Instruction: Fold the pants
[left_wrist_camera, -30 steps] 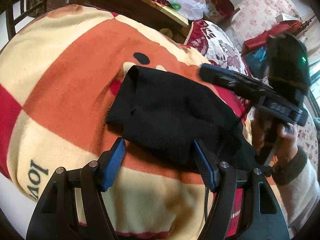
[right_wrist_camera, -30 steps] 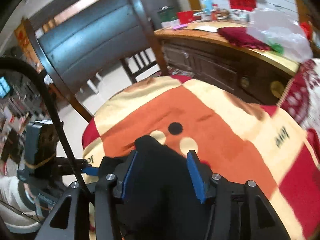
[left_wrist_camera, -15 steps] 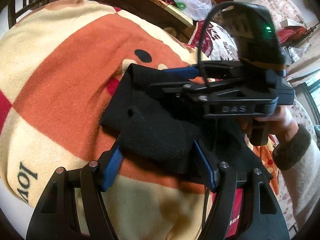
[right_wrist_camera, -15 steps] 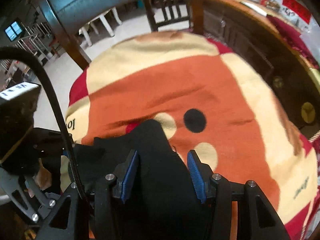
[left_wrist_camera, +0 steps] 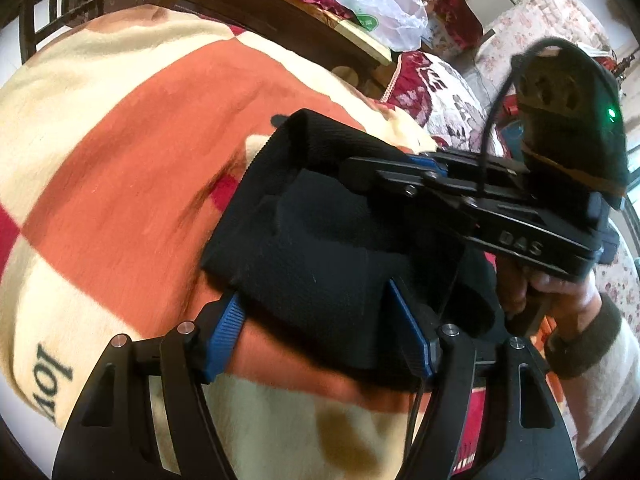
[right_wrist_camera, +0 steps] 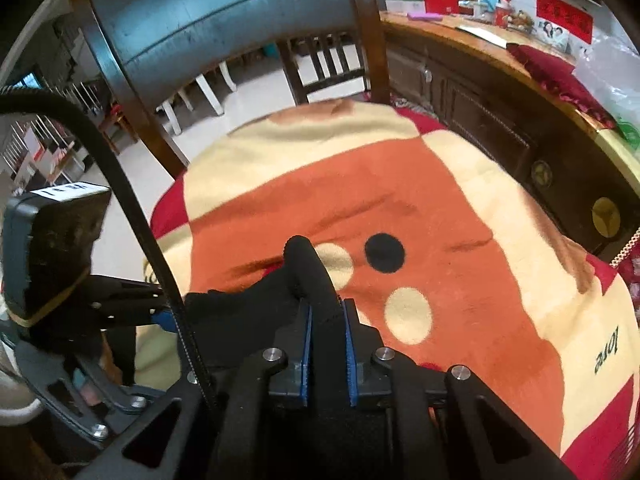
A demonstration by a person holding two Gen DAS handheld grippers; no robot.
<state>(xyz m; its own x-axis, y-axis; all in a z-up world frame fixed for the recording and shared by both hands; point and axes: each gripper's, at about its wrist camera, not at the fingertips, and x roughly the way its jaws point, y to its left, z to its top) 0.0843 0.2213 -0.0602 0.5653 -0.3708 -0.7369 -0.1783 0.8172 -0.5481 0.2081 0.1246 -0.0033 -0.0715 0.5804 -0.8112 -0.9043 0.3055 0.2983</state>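
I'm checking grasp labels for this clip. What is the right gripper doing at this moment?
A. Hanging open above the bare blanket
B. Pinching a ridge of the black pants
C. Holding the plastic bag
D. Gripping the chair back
B: in the right wrist view the right gripper has its blue pads closed on a raised fold of the black pants.

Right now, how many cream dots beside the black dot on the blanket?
2: one left of the black dot, partly behind the pants; one below it. More may be hidden.

The near end of the black pants is hidden behind the right gripper, low in the frame.
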